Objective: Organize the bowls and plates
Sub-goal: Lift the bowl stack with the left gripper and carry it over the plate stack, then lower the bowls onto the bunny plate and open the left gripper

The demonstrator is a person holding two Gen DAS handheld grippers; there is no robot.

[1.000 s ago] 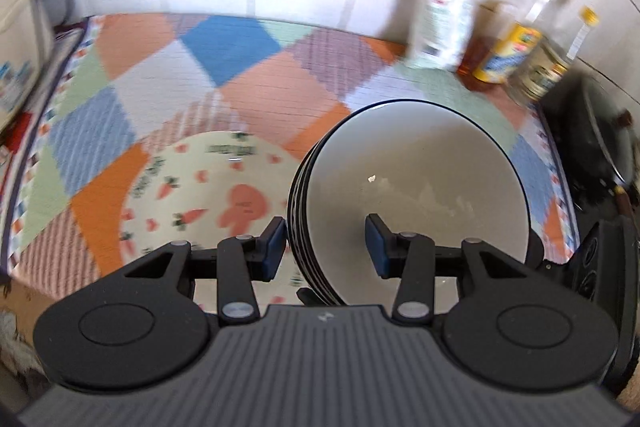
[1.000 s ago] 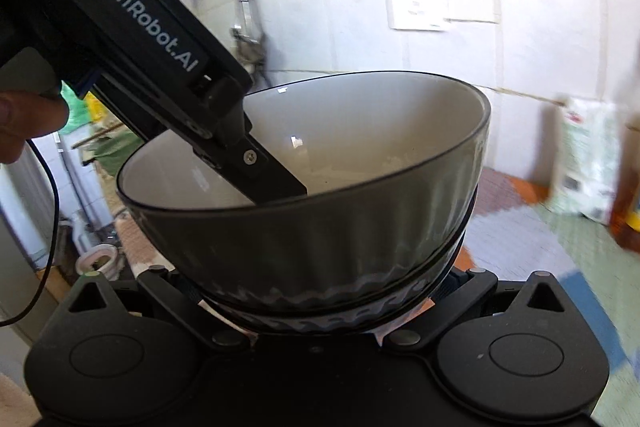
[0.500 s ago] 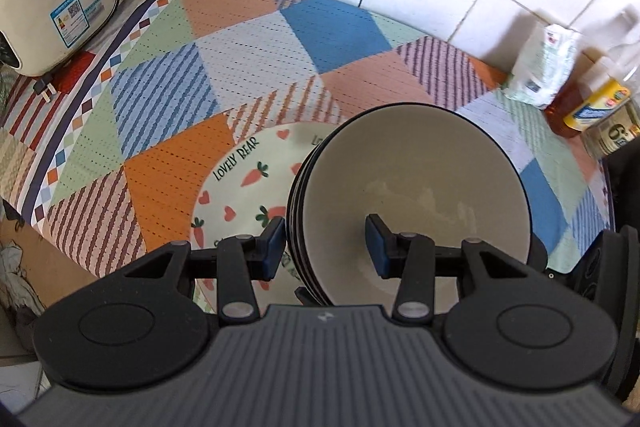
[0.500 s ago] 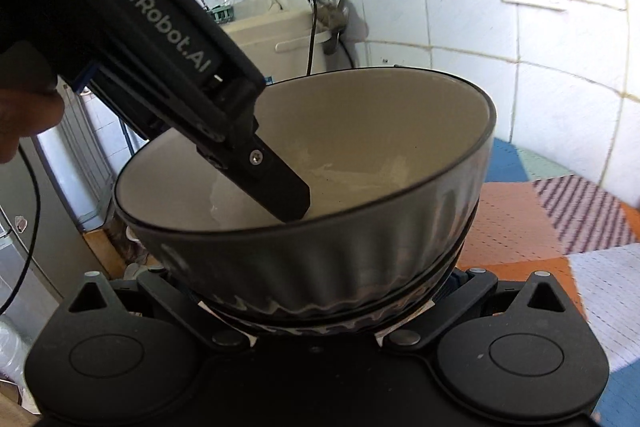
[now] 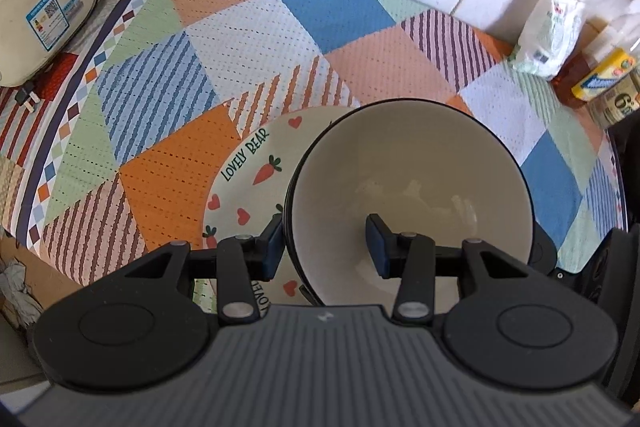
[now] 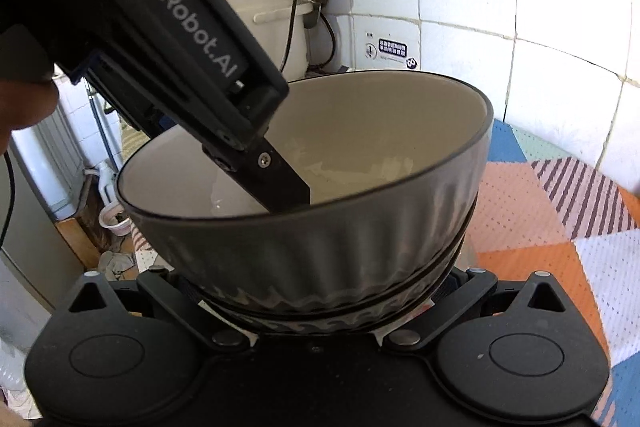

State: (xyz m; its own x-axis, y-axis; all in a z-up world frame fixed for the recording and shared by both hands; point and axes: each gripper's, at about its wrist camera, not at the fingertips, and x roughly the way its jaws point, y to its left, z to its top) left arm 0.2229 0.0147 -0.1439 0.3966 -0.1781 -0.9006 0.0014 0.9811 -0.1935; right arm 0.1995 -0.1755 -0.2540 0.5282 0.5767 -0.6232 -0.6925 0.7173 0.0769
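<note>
Clearly — "LOVELY BEAR" on plate (image 5: 256,163), "GenRobot.AI" on left gripper (image 6: 276,183).

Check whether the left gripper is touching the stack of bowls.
Touching. In the left wrist view the left gripper straddles the rim of the bowls: its outer finger presses the stack's outer wall. The inner finger is inside the top bowl, clear of the wall.

Bright daylight, fisheye-warped edges, blurred corners.
</note>
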